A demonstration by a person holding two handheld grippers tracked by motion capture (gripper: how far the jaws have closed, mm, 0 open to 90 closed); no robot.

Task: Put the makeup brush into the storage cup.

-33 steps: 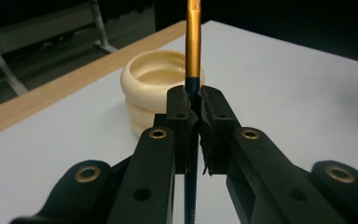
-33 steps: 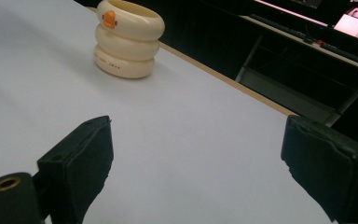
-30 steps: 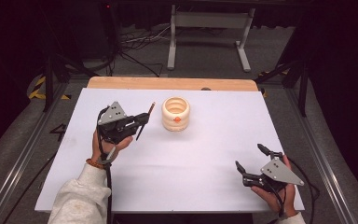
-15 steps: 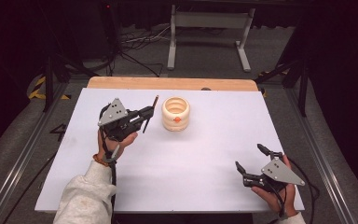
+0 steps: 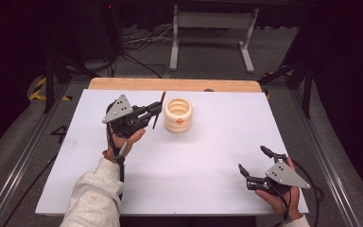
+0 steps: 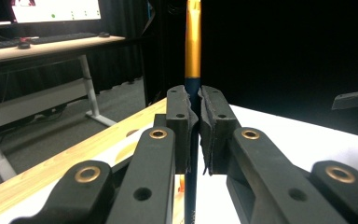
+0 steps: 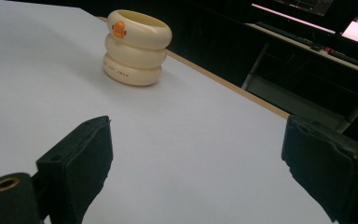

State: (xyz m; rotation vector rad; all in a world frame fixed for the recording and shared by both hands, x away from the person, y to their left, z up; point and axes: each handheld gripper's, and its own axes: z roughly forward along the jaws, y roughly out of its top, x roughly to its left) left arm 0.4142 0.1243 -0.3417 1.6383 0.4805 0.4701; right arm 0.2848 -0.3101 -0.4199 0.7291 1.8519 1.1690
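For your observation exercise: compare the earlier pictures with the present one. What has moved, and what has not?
The left tool, shut on the thin dark pen with a gold band, has edged toward the cream ribbed ring-shaped cup. The cup and the open right tool stayed put.

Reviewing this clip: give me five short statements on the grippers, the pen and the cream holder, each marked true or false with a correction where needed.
1. The left gripper is shut on a pen. True.
2. The right gripper holds the cream holder. False: its jaws stand open and empty near the table's front right corner, far from the holder.
3. The pen is already inside the holder. False: it is beside the holder, clamped in the left gripper.
4. The holder stands upright on the white table. True.
5. The holder has an orange mark on its side. True.
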